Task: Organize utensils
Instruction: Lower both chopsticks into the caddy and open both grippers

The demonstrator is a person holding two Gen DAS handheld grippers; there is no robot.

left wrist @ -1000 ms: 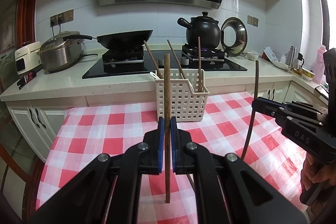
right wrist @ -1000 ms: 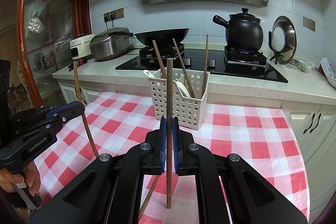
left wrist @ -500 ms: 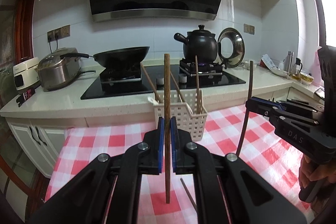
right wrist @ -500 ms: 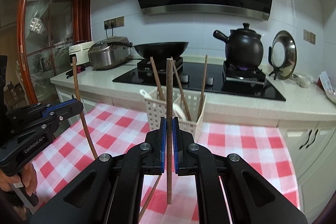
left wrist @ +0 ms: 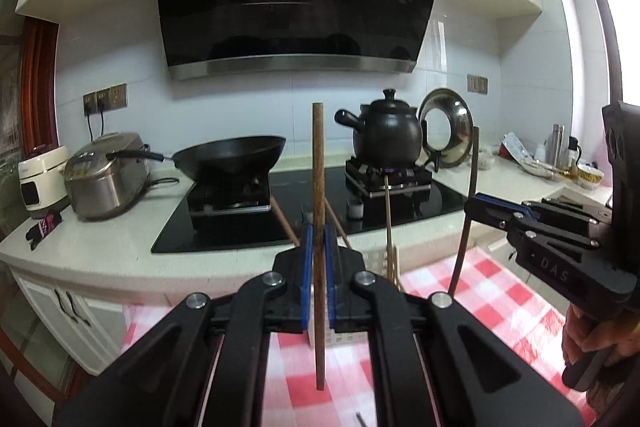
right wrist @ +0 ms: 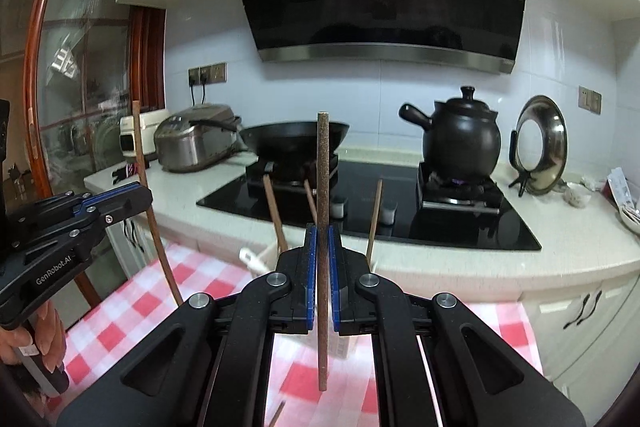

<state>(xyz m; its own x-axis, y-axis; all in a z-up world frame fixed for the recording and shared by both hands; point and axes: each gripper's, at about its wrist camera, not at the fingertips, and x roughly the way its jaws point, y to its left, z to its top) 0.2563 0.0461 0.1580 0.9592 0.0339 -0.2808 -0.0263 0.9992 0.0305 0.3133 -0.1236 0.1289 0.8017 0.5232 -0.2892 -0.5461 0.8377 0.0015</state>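
Kitchen setting: a checked tabletop fills the lower frame, with a stove counter behind it carrying a wok at centre left and a black pot at centre right; a white basket sits low at centre, mostly hidden behind the jaws, with three chopsticks leaning in it.

Left hand-held gripper: jaws closed on a brown chopstick, held upright and pinched near mid-length, clear of the cloth.

Right hand-held gripper: jaws closed on a speckled chopstick, likewise upright and pinched near mid-length; both sticks stand in front of the basket, above it in the frame.

Handling, as judged: each stick is light, stiff and thin; its smooth, narrow shaft may pivot or slip between the pads; a hold near the middle limits swing; lower the bottom tip into the basket opening before release.
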